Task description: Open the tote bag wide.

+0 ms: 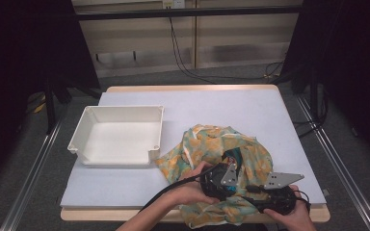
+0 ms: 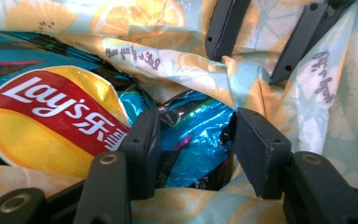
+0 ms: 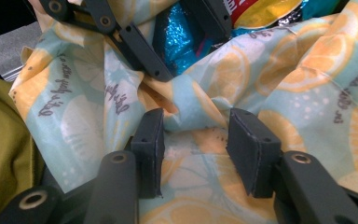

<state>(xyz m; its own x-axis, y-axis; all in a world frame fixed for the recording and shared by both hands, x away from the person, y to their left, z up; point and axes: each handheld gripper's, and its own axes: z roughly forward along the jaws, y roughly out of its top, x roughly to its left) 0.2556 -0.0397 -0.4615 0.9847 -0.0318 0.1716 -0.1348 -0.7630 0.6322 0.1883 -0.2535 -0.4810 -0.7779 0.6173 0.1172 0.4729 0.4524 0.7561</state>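
I've got both grippers down in the lower right of the high view, buried in the lemon-print cloth bag (image 1: 221, 149) that sits crumpled at the near edge of the table (image 1: 212, 103). My left gripper (image 2: 193, 135) has its jaws spread, one on each side of the shiny blue corner of the chip bag (image 2: 51, 121), which fills the left half of the left gripper view and lies inside the cloth bag's mouth; the pads aren't pressing on the foil that I can see, so I'd say I'm lined up for a grab rather than holding. My right gripper (image 3: 193, 140) has its jaws spread too, with a raised fold of the cloth standing between them at the centre of the right gripper view, not pinched flat. I reckon that hand is there to pin the bag's rim so the mouth stays open while the other draws the chips out. The white tray (image 1: 118, 134) waits at the centre left of the high view, well apart, a likely landing spot.
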